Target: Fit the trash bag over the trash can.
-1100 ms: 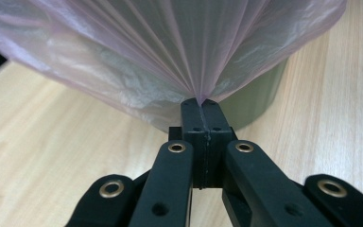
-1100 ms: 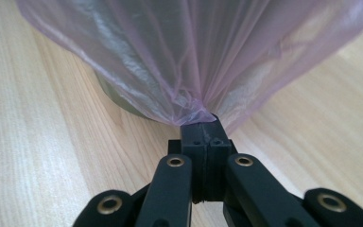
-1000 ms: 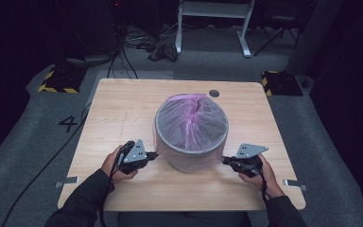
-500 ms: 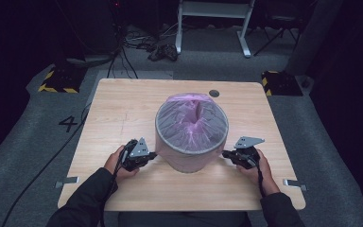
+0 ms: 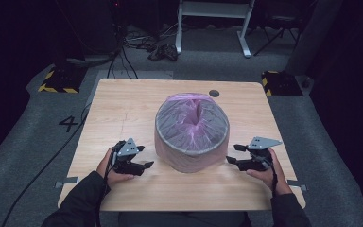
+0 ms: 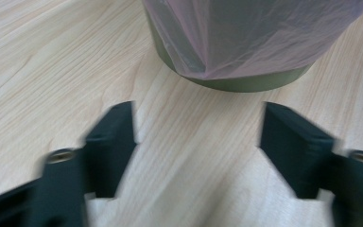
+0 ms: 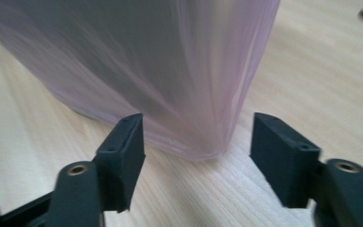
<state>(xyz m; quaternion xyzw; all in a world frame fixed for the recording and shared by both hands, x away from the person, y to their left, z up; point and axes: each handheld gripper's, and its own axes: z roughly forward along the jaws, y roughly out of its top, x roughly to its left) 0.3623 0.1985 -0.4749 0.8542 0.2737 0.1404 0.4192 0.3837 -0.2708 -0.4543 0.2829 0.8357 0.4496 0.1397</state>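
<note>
A round grey bin point(image 5: 189, 158) stands mid-table, lined with a thin pink bag point(image 5: 192, 116) pulled over its rim and down its sides. My left gripper point(image 5: 147, 157) lies on the table just left of the bin. Its jaws have just been opening, with bare wood between them. In the left gripper view, my left gripper point(image 6: 196, 137) faces the bin's base point(image 6: 246, 84) below the bag point(image 6: 246, 38). My right gripper point(image 5: 231, 154) sits just right of the bin, its jaws also just opened. The bag's lower edge point(image 7: 203, 149) hangs ahead of my right gripper point(image 7: 196, 142), untouched.
The wooden table point(image 5: 123, 109) has a dark round hole point(image 5: 213, 93) at its far edge behind the bin. On the floor beyond lie cables point(image 5: 137, 45), a white frame's legs point(image 5: 246, 28) and two yellow-and-black blocks point(image 5: 56, 80).
Both grippers' jaws have spread from shut to open. The right gripper shifted slightly beside the bin. The bag's top has sunk from a dome into the bin's mouth.
</note>
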